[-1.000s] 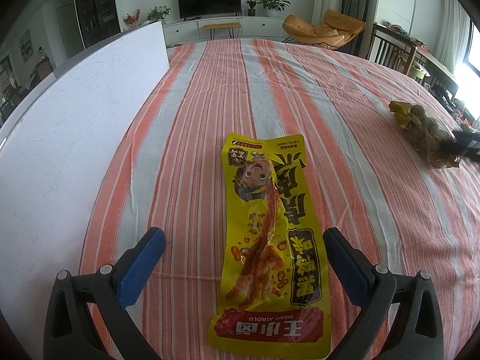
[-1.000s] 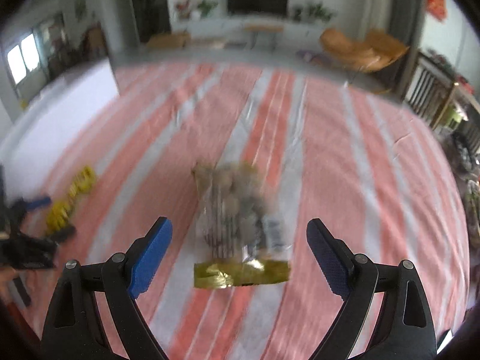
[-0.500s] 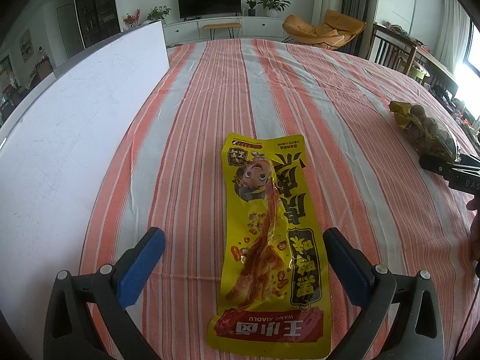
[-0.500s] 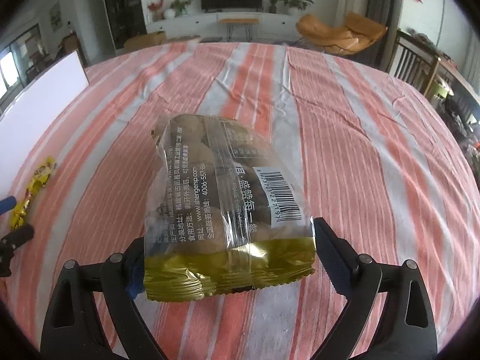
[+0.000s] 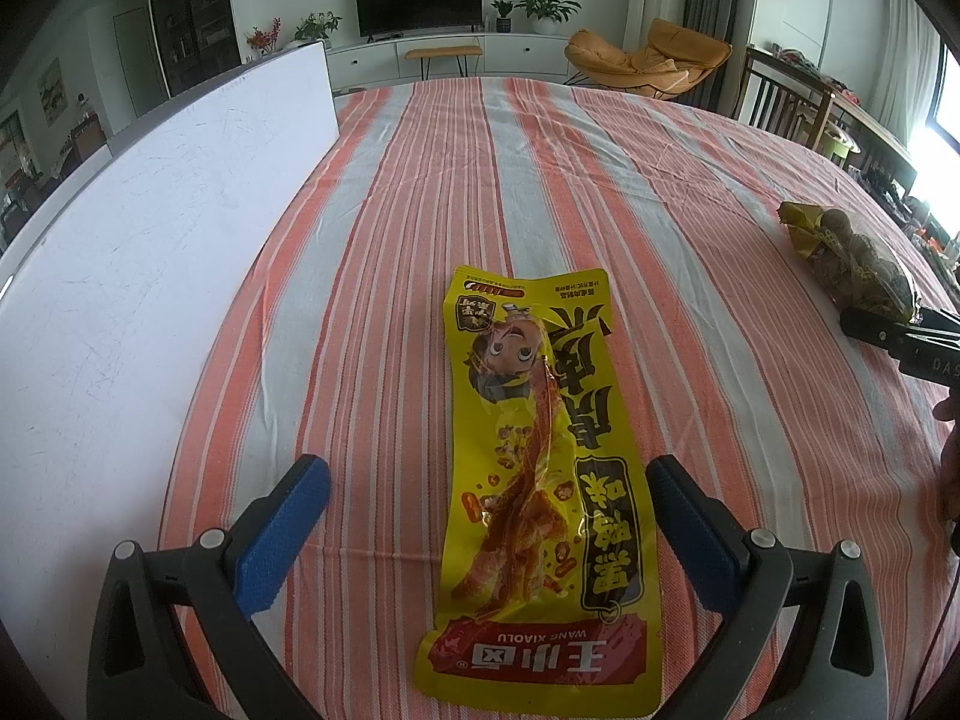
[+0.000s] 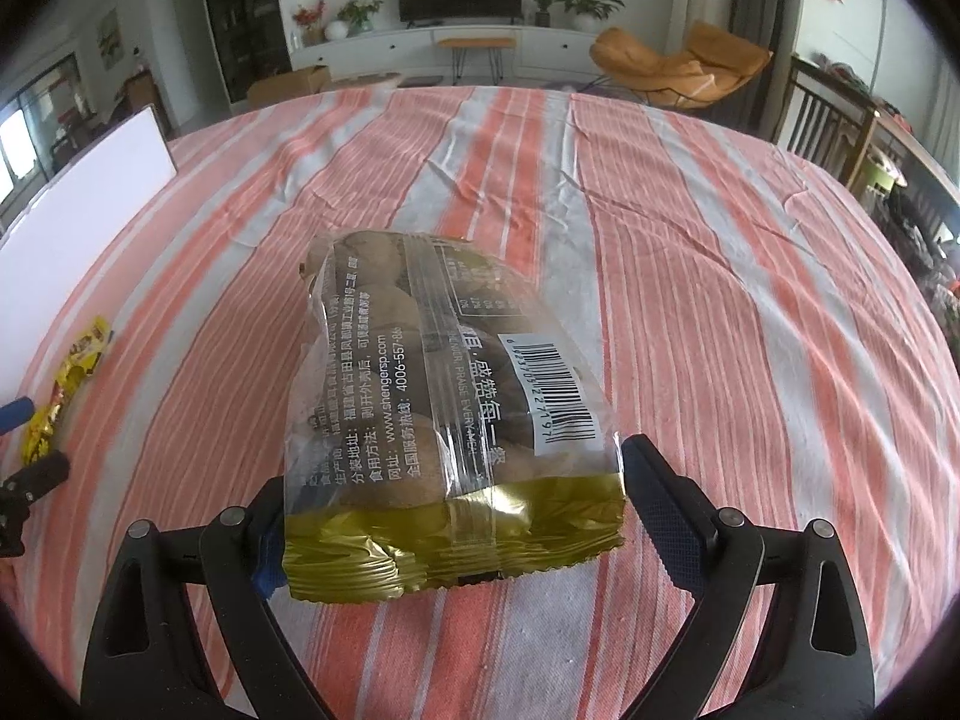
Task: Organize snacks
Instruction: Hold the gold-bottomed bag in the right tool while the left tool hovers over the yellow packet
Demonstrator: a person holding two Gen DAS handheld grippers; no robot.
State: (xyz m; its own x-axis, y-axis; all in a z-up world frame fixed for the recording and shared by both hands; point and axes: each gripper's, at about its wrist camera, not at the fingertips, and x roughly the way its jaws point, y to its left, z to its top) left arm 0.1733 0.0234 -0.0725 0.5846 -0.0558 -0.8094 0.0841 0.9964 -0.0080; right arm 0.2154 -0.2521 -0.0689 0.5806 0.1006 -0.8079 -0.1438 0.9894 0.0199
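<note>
A long yellow snack packet lies flat on the striped tablecloth. My left gripper is open and straddles its near half, with a gap at each blue pad. A clear bag of brown nuts with a gold sealed end lies between the wide jaws of my right gripper, which is open. The bag hides most of the left pad, and the right pad stands just beside the bag's corner. The left wrist view shows the nut bag at far right with the right gripper's finger next to it.
A white board stands upright along the left side of the table, also seen as the white board from the right wrist. Beyond the table are a TV cabinet, an orange lounge chair and wooden chairs at the right.
My right gripper has come down and forward, so the nut bag now sits between its jaws and looms larger. The left gripper and the yellow packet have not moved.
</note>
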